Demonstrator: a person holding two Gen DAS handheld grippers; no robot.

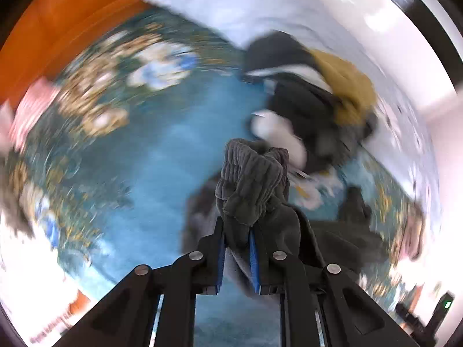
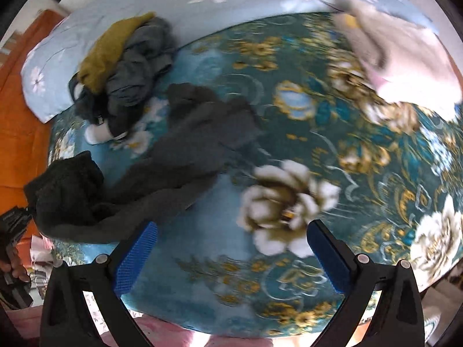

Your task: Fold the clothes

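Grey ribbed waistband of a dark garment (image 1: 251, 185) pinched between blue pads (image 1: 254, 257) of left gripper (image 1: 237, 256); rest of cloth trailing down onto floral bedspread (image 1: 162, 159). Same garment (image 2: 185, 147) seen from right wrist view as a long dark strip, one end lifted at left, other end lying on bedspread (image 2: 361, 159).

Step judged: pick-up and spreading out of one piece, folding not yet begun. Next move judged to call for a second grasp at the free end.

Right gripper (image 2: 231, 248) spread wide, holding nothing, poised above bedspread, beside garment's edge. Left gripper raised, tilted over bed.

Unsorted pile (image 2: 124, 69), mustard and grey, against daisy-print pillow (image 2: 49, 66). Heavy motion blur; finer detail not determinable.
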